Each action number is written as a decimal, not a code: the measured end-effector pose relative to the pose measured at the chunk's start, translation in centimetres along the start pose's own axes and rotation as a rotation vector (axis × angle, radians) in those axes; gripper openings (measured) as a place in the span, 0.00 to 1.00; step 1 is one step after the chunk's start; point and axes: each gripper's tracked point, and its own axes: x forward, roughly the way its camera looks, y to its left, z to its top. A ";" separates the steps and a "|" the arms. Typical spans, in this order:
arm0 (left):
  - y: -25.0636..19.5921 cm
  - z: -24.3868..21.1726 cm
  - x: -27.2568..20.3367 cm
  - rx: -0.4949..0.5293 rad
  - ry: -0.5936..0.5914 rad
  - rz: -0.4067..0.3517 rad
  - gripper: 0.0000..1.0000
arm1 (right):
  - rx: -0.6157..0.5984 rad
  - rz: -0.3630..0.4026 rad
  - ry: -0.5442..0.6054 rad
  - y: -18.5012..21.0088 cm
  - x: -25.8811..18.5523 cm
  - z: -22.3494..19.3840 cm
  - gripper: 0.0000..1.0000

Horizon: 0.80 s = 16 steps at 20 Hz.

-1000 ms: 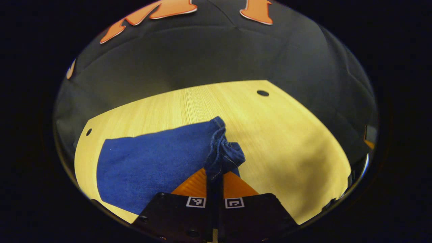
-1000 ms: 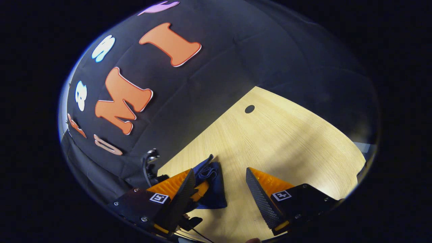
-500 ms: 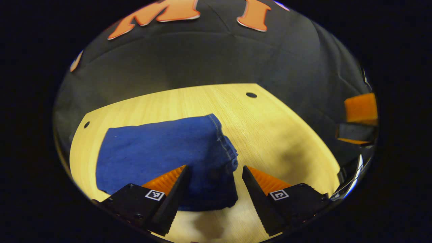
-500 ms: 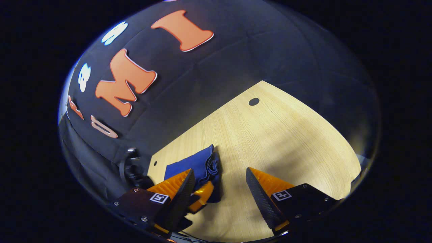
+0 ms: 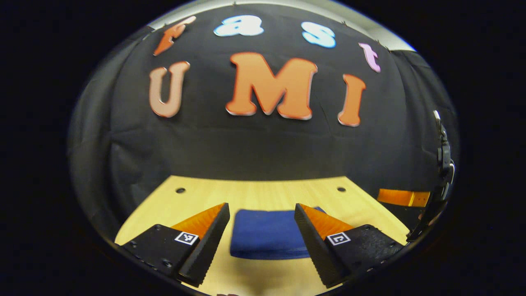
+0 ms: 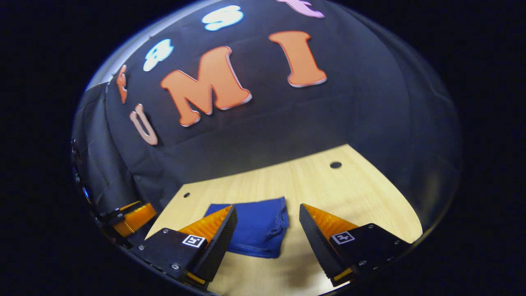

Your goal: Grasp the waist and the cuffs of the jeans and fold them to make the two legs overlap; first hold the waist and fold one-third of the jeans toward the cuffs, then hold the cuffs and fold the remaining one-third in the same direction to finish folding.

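Note:
The blue jeans lie folded into a compact flat stack on the light wooden table. In the left gripper view my left gripper is open and raised, with the stack beyond its fingers and nothing between them. In the right gripper view the jeans show their layered edges on the right side. My right gripper is open too, held back from the stack and touching nothing. The other gripper appears at the left edge of the right gripper view, away from the jeans.
The wooden table has small round holes near its far corners. The black cloth wall stands close behind the far table edge. Part of the right gripper shows at the right of the left gripper view.
My left gripper let go of the bunched denim and opened. Both grippers drew back and tilted up from the table, and the jeans now rest as a flat folded stack.

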 end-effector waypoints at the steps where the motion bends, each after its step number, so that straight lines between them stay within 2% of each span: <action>1: 1.6 1.0 -0.7 -0.015 -0.043 0.009 0.98 | -0.029 -0.001 -0.050 0.8 -0.6 0.7 0.96; 3: 5.3 3.8 -3.1 -0.036 -0.119 0.038 0.98 | -0.092 -0.002 -0.121 2.4 -1.8 1.7 0.96; 5: 8.2 6.8 -5.3 -0.005 -0.207 0.086 0.98 | -0.129 -0.011 -0.159 3.4 -3.0 1.8 0.96; 6: 9.2 7.4 -6.4 0.019 -0.231 0.105 0.98 | -0.131 -0.015 -0.159 3.9 -3.3 1.7 1.00; 7: 9.7 7.9 -7.3 0.031 -0.240 0.109 0.98 | -0.123 -0.010 -0.156 4.3 -3.8 1.6 0.95; 9: 9.7 8.1 -9.0 0.016 -0.251 0.090 0.96 | -0.101 0.007 -0.147 5.0 -4.2 1.5 0.95; 11: 10.8 8.0 -9.3 -0.019 -0.246 0.111 0.98 | -0.090 0.016 -0.129 5.3 -4.8 1.0 0.95; 12: 11.2 8.2 -9.5 -0.033 -0.256 0.113 0.96 | -0.096 0.014 -0.135 5.3 -5.1 1.2 0.95; 13: 11.6 8.5 -9.7 -0.043 -0.267 0.118 0.98 | -0.108 0.004 -0.145 5.1 -5.4 1.5 1.00; 14: 11.9 8.6 -10.0 -0.046 -0.268 0.129 0.96 | -0.117 -0.010 -0.155 4.7 -5.6 1.7 0.95; 16: 12.2 8.5 -10.6 -0.028 -0.258 0.138 0.96 | -0.116 -0.024 -0.172 4.5 -6.1 2.2 0.95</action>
